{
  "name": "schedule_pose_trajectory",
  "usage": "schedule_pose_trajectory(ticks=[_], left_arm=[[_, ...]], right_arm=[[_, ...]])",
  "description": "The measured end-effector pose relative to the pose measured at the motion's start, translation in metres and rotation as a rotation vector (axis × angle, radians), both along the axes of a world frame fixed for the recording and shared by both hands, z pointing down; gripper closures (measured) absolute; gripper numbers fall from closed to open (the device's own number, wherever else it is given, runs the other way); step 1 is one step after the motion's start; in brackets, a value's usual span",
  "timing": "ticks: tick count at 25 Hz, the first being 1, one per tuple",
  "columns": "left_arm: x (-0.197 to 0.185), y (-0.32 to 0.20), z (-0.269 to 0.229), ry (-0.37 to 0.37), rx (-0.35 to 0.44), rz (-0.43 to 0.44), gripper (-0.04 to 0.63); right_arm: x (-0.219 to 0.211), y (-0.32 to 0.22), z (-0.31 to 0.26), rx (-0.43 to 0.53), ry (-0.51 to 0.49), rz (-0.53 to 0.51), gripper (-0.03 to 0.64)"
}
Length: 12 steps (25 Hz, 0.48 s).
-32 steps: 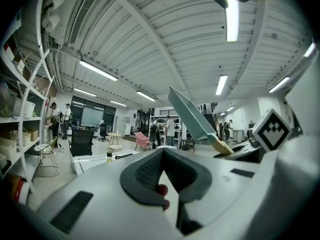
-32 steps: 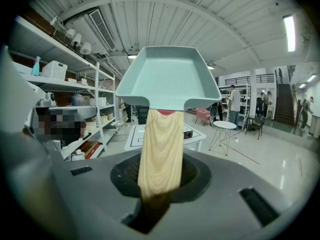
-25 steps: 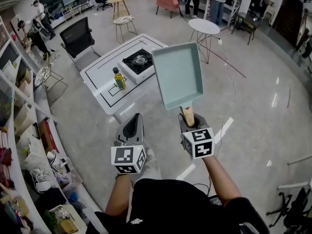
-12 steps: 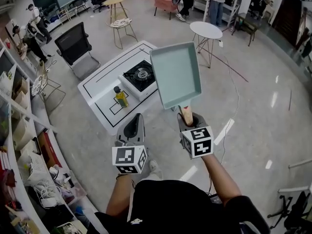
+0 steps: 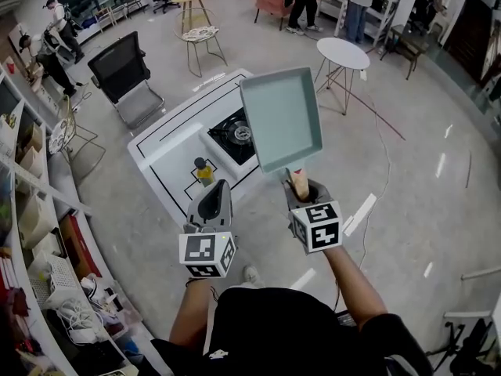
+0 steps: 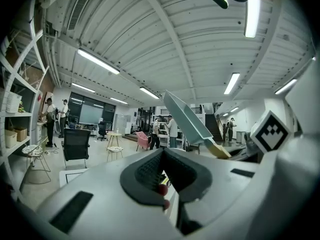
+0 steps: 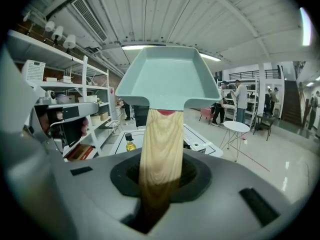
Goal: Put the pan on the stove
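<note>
clearly rectangular teal pan (image 5: 282, 120) (wooden handle (image 7: 160, 149))

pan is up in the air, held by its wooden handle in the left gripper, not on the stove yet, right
Wrong gripper: the right gripper, not the left, holds the pan by its wooden handle, as the right gripper view shows. The rest stands: it is in the air, not on the stove yet.

Left gripper (image 6: 164, 173) fills the lower frame, its grey jaws together with nothing between them. Beyond it, to the right, a pale green pan (image 6: 186, 118) hangs tilted in the air. Its wooden handle (image 6: 220, 150) slopes down towards a marker cube (image 6: 272, 131). A black chair (image 6: 76, 144) stands at far left.
</note>
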<state>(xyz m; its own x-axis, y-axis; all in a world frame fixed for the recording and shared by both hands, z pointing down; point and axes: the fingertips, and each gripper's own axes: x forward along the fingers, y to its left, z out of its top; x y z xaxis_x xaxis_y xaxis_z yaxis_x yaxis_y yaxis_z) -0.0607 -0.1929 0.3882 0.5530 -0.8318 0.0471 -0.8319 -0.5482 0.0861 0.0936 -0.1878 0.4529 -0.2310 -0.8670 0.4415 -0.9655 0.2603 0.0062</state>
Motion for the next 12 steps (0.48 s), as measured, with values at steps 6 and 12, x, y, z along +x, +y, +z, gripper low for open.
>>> schedule_pose_trajectory(ticks=[6, 12], left_arm=[[-0.010, -0.042, 0.008, -0.001, -0.012, 0.015, 0.594], [-0.014, -0.069, 0.014, 0.000, -0.019, 0.040, 0.594]], right_arm=[[-0.010, -0.042, 0.009, -0.013, 0.007, 0.014, 0.554], [-0.014, -0.068, 0.016, -0.028, 0.012, 0.030, 0.554]])
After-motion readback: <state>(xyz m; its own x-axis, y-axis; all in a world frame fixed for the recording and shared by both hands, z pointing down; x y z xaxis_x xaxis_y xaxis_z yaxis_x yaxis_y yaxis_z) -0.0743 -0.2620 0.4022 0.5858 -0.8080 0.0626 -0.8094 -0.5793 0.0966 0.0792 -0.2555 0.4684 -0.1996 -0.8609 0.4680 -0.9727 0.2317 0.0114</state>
